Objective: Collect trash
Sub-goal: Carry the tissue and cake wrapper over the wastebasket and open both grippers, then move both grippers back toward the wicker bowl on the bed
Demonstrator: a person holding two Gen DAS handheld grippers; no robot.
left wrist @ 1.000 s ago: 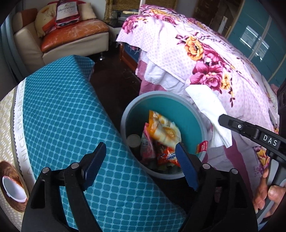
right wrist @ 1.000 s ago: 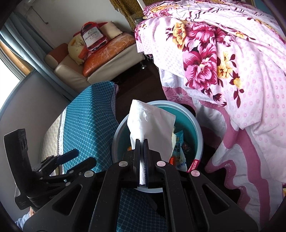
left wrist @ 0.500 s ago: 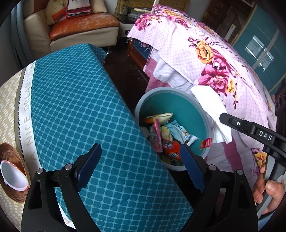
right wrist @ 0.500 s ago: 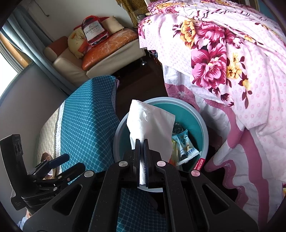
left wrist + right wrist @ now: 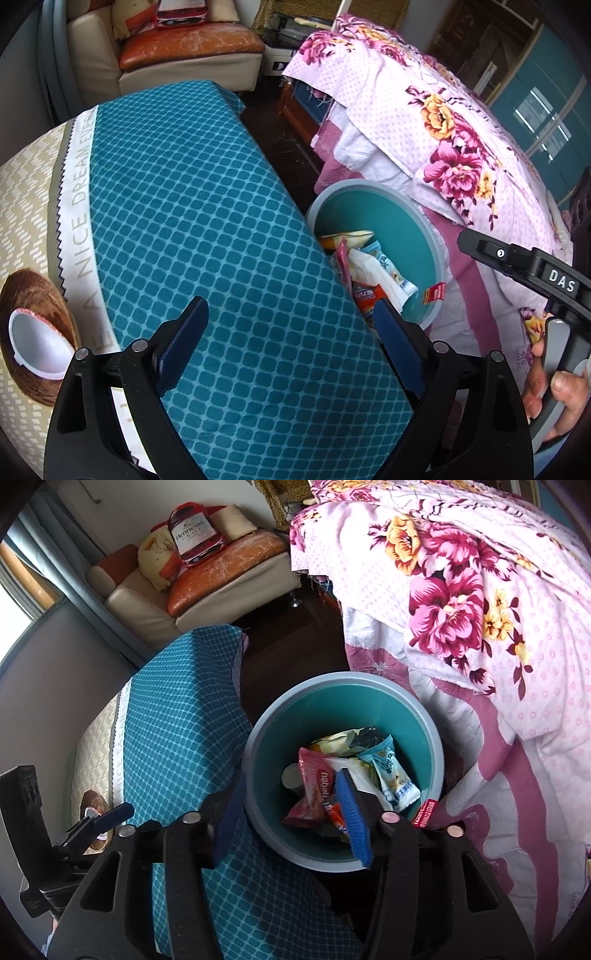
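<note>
A teal bin point(image 5: 421, 734) stands on the floor between the table and the bed; it also shows in the left wrist view point(image 5: 399, 214). It holds several snack wrappers and a white tissue point(image 5: 373, 266), which also shows in the right wrist view point(image 5: 360, 770). My right gripper point(image 5: 291, 812) is open and empty just above the bin's near rim. My left gripper point(image 5: 291, 336) is open and empty over the teal tablecloth point(image 5: 207, 206). The right gripper's arm point(image 5: 517, 266) shows at the right of the left wrist view.
A coconut shell with a white cup point(image 5: 33, 343) sits on the table's left part. A bed with a pink floral quilt point(image 5: 480, 590) lies right of the bin. A sofa with cushions point(image 5: 207, 576) stands at the back.
My right gripper opened and the white tissue dropped into the bin. My left gripper moved left, away from the bin and further over the table.
</note>
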